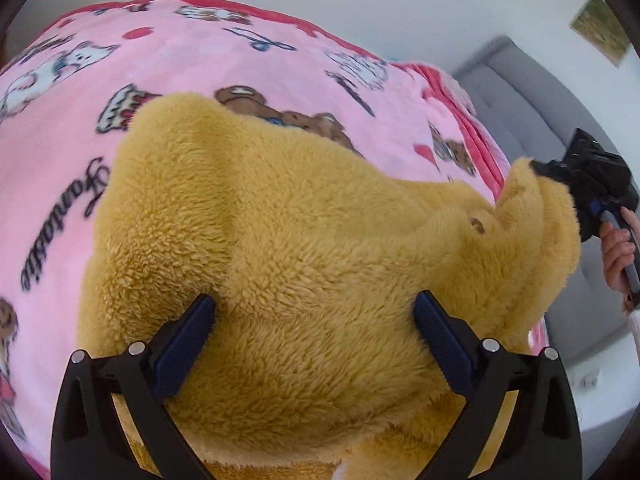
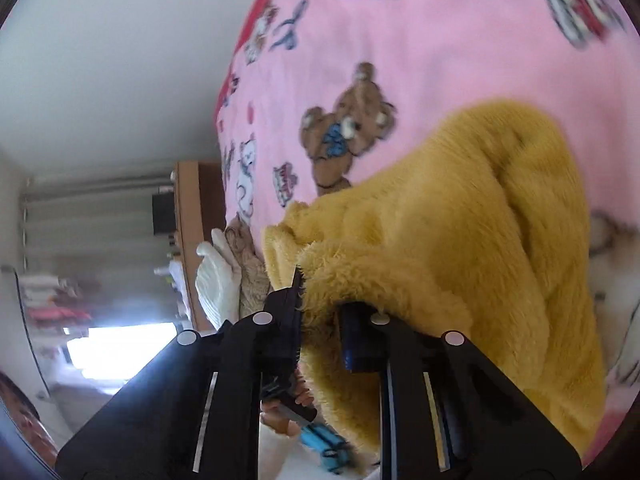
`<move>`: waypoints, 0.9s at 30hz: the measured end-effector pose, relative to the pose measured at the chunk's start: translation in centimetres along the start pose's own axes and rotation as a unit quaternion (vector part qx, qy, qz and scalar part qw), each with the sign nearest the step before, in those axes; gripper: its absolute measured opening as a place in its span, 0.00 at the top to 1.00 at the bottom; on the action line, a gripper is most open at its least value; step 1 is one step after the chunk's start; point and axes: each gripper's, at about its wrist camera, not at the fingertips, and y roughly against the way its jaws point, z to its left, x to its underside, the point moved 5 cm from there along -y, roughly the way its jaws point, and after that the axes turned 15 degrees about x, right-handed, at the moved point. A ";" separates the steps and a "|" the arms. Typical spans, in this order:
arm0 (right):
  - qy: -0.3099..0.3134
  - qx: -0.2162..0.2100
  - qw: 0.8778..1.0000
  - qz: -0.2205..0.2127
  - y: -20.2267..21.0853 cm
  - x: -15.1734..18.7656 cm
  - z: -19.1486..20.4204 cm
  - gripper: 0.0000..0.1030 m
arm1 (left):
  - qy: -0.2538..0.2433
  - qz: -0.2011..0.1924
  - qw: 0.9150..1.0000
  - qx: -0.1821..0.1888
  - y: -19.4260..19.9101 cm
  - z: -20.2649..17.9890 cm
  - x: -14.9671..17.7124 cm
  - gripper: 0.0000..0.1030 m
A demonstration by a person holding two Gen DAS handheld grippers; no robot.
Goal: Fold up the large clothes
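With the mustard fleece garment point(image 1: 304, 232) lying mid-blanket point(image 1: 192, 60), the right gripper point(image 2: 320, 312) is pinching its edge at three o'clock while the left gripper point(image 1: 314, 316) is straddling pile unclenched, needing an even grip.

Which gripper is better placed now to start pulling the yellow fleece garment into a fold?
Probably the right gripper: it is shut on the yellow fleece garment. The left gripper is open around it.

Mustard fleece garment point(image 1: 304, 240) bunched on bed, one edge lifted (fluffy pile).
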 end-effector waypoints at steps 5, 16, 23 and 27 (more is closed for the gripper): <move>0.168 0.002 0.986 -0.014 4.6 1.2 7.2 0.89 | 0.034 -0.066 0.997 -0.004 1.2 -0.2 -0.8 0.05; -0.105 0.111 0.987 0.049 0.2 8.2 -17.6 0.65 | 0.027 -0.015 0.999 -0.032 -2.5 -0.2 -0.7 0.05; -0.030 0.058 0.997 -0.035 4.1 10.5 -13.1 0.24 | 0.046 -0.044 0.998 -0.030 -0.9 -0.6 -0.6 0.05; 0.097 0.051 0.986 -0.128 9.7 10.1 -6.5 0.09 | 0.078 -0.055 0.995 -0.016 0.6 -0.7 -0.2 0.05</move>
